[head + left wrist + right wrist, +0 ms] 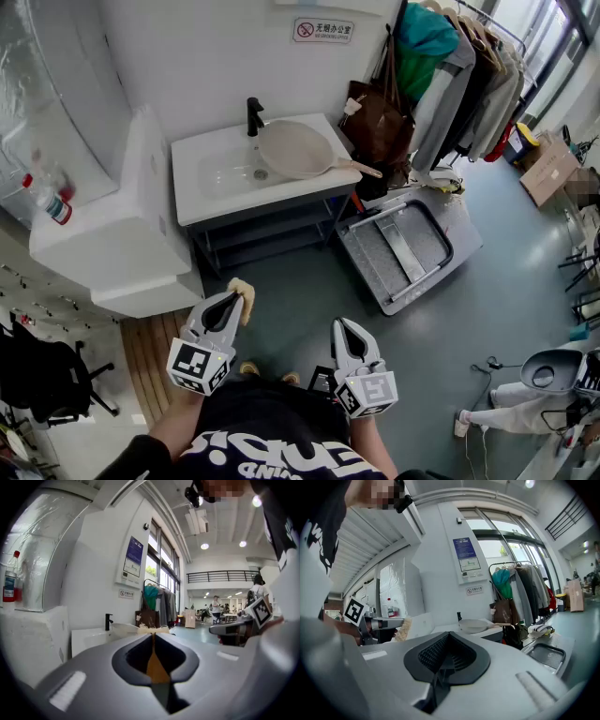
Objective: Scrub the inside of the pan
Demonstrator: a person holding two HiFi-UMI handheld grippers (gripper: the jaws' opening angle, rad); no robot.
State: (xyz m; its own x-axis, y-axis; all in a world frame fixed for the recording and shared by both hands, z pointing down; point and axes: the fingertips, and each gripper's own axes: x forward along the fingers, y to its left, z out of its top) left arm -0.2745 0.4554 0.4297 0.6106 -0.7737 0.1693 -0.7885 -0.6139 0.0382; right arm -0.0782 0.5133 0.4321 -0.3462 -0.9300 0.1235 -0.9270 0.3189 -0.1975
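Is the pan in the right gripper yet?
No, the pan rests across the sink by the faucet, far from the right gripper, whose jaws are shut on nothing.

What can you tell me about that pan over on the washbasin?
The pan is round, shallow and pale beige, with a long slim handle pointing right toward the counter's edge. It rests on the right part of the white washbasin, just right of the black tap. Its inside looks bare. Nothing else touches it.
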